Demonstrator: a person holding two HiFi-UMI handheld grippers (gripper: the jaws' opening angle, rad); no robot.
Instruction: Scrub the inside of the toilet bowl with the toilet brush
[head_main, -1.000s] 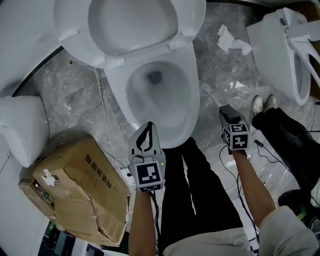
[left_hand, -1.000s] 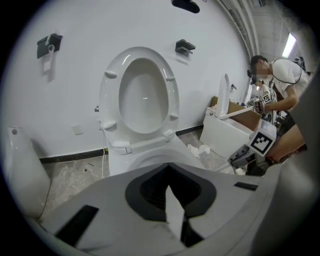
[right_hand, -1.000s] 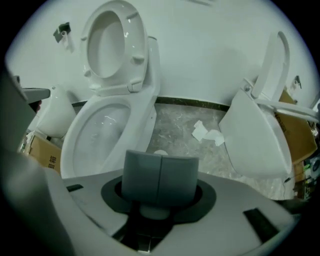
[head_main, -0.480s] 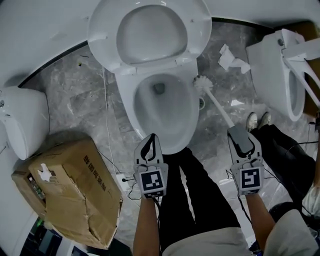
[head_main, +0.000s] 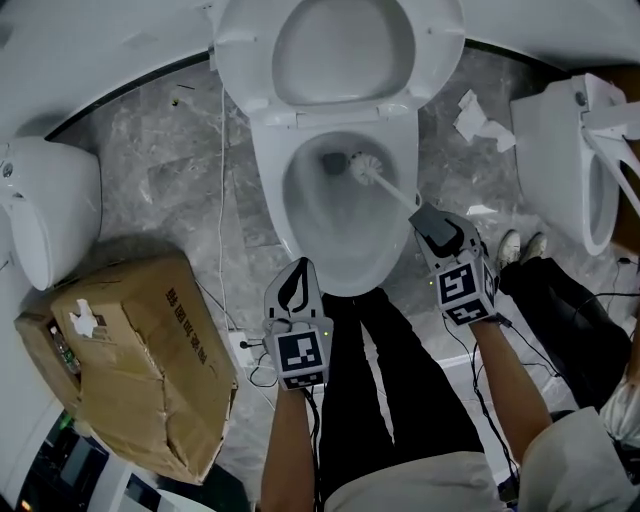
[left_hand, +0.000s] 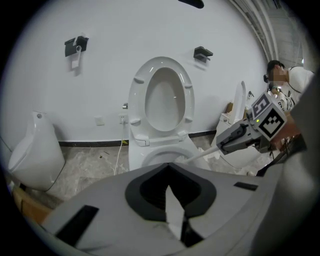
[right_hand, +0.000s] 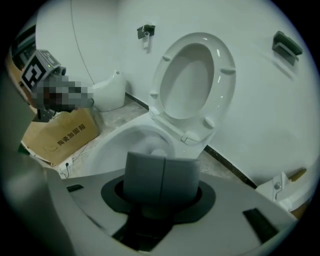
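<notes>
A white toilet bowl (head_main: 272, 190) stands in the middle of the head view with its seat and lid raised (head_main: 340, 50). The toilet brush (head_main: 367, 165) has its white bristle head inside the bowl, near the drain. Its handle runs down and right, over the rim, to my right gripper (head_main: 432, 222), which is shut on it. In the right gripper view the grey pads (right_hand: 162, 175) are pressed together above the bowl (right_hand: 125, 145). My left gripper (head_main: 296, 275) hangs at the bowl's near rim, shut and holding nothing. The left gripper view shows the brush handle (left_hand: 200, 153).
A torn cardboard box (head_main: 140, 350) lies on the floor at the left, with a white fixture (head_main: 50, 215) behind it. Another toilet (head_main: 560, 150) stands at the right, near crumpled paper (head_main: 480, 120). A cable (head_main: 222, 200) runs beside the bowl. A second person's shoes (head_main: 520, 245) are at the right.
My right gripper has lifted the brush from beside the toilet and swung it left, so the bristle head is now inside the bowl. The left gripper has barely shifted.
</notes>
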